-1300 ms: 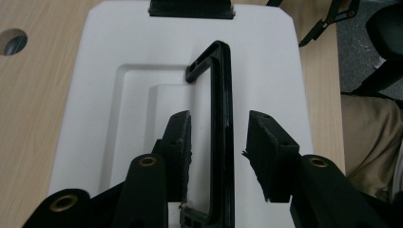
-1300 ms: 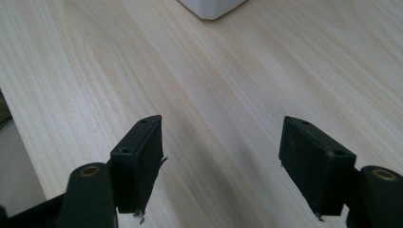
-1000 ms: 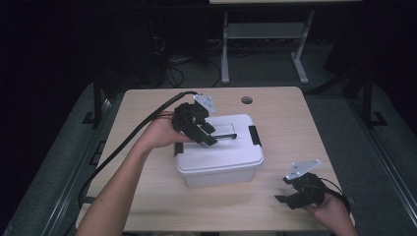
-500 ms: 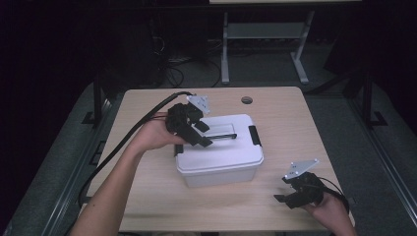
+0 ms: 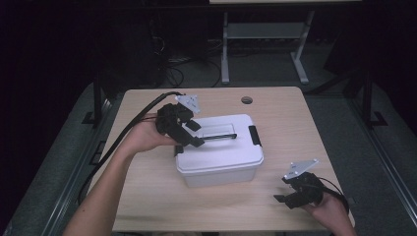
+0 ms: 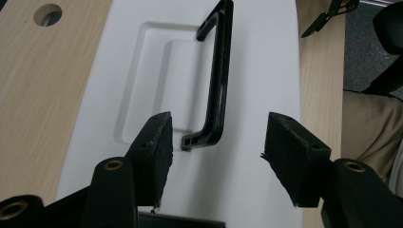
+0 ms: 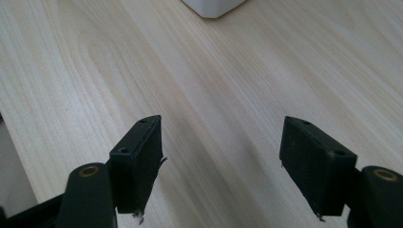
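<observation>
A white lidded box [image 5: 231,160] stands mid-table with a black handle [image 5: 219,136] on its lid and a black latch [image 5: 254,135] on its right end. My left gripper [image 5: 191,133] hovers open over the lid's left end. In the left gripper view the gripper [image 6: 218,137] has its jaws wide apart, and the near end of the handle [image 6: 217,80] lies between and just beyond them, untouched. My right gripper [image 5: 290,194] is open low over bare wood at the front right. In the right gripper view the gripper [image 7: 221,142] holds nothing, and the box's corner [image 7: 214,7] is ahead.
The wooden table [image 5: 147,196] has a round cable hole [image 5: 247,100] at the back. Cables trail off the left edge from my left gripper. Dark floor and a metal frame [image 5: 226,54] lie beyond the table. A person's leg [image 6: 370,123] is at the near side.
My left gripper has slid left along the lid, away from the handle's middle toward the box's left end. The right gripper has stayed put.
</observation>
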The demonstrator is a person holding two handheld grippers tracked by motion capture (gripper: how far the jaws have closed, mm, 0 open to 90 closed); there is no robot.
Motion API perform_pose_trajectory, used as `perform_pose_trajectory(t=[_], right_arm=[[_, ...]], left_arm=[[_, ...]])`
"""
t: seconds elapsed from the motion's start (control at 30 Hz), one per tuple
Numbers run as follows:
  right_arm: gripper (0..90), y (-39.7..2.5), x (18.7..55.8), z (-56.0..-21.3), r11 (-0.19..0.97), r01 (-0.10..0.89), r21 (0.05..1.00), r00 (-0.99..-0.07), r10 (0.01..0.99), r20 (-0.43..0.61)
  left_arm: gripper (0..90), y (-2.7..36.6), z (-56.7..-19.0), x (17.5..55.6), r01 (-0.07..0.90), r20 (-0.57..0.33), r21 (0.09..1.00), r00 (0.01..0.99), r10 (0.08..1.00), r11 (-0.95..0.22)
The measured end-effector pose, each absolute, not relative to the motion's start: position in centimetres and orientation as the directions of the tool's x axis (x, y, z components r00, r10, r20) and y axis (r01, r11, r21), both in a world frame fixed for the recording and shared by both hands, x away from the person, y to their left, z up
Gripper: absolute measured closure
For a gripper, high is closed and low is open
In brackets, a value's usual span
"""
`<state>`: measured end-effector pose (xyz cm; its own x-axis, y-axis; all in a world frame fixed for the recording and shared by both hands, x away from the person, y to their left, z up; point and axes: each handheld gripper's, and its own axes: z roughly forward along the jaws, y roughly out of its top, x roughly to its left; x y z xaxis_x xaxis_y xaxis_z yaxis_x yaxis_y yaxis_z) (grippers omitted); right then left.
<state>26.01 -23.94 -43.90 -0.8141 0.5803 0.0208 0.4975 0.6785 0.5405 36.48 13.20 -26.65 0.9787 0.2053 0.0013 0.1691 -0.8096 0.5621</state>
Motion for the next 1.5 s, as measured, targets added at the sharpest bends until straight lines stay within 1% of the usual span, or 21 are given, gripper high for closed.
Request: perform_pose_trajectory(t=[0.57, 1.2, 1.5], right_arm=[[30.1, -23.7, 26.0, -43.9, 0.681, 0.497, 0.537, -0.815, 0.579, 0.021], [29.9, -23.5, 25.9, -44.0, 0.688, 0.500, 0.527, -0.815, 0.580, 0.015], [29.8, -23.4, 25.8, -44.0, 0.689, 0.499, 0.525, -0.814, 0.581, 0.012]], left_arm=[[40.5, 15.7, -26.6, 35.5, 0.205, 0.004, 0.567, 0.968, 0.252, -0.798], [39.1, 20.1, -27.3, 34.1, 0.265, -0.005, 0.584, 0.946, 0.323, -0.767], [38.6, 21.5, -28.3, 33.5, 0.292, -0.012, 0.573, 0.937, 0.349, -0.765]])
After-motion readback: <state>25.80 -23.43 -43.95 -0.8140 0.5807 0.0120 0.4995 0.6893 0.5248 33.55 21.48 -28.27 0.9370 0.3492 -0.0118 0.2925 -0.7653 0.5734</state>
